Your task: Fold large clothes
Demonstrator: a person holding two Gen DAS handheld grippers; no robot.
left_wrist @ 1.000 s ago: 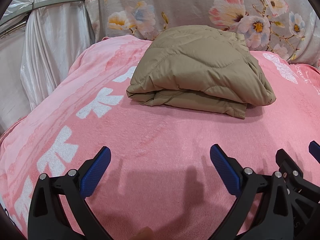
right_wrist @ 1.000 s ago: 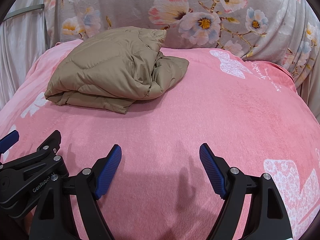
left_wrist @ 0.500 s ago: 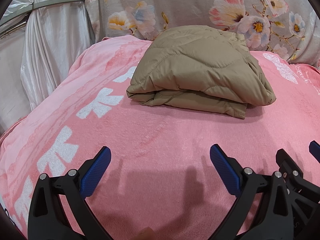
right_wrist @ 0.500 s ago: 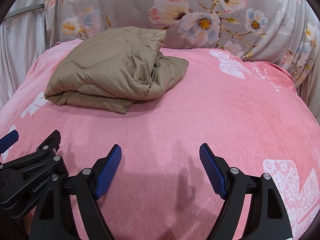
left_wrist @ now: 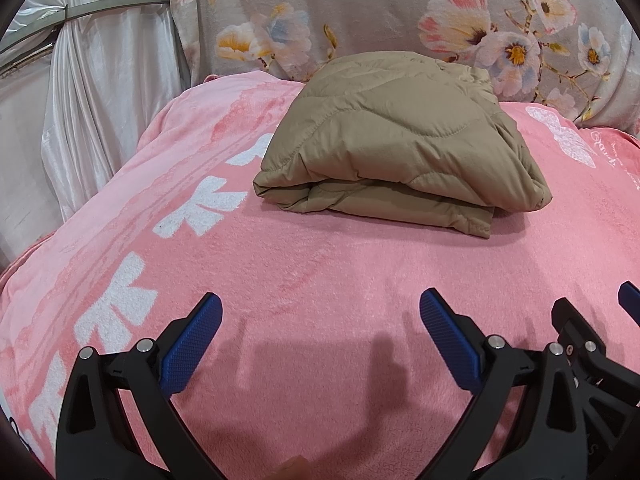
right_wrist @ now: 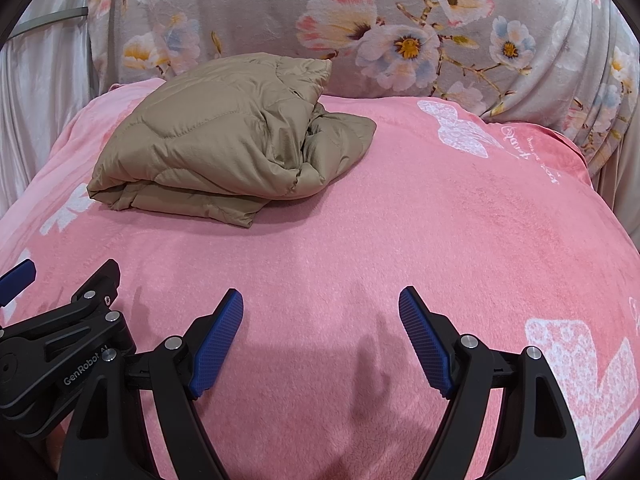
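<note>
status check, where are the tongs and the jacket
Left tongs open, empty. Right tongs open, empty. Tan jacket folded on pink blanket, untouched. Nothing between tongs and jacket.

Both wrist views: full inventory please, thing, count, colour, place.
folded quilted puffer jacket: one, tan, lying on the blanket toward its far side, left of centre in the right wrist view.
plush blanket with white prints: one, pink, spread over the whole surface under the jacket.
floral fabric: one, grey with pink, white and blue flowers, draped upright behind the blanket.
satin curtain: one, white, far left.
left gripper: one, black with blue pads, open, empty, above the near blanket.
right gripper: one, black with blue pads, open, empty, beside the left one.
</note>
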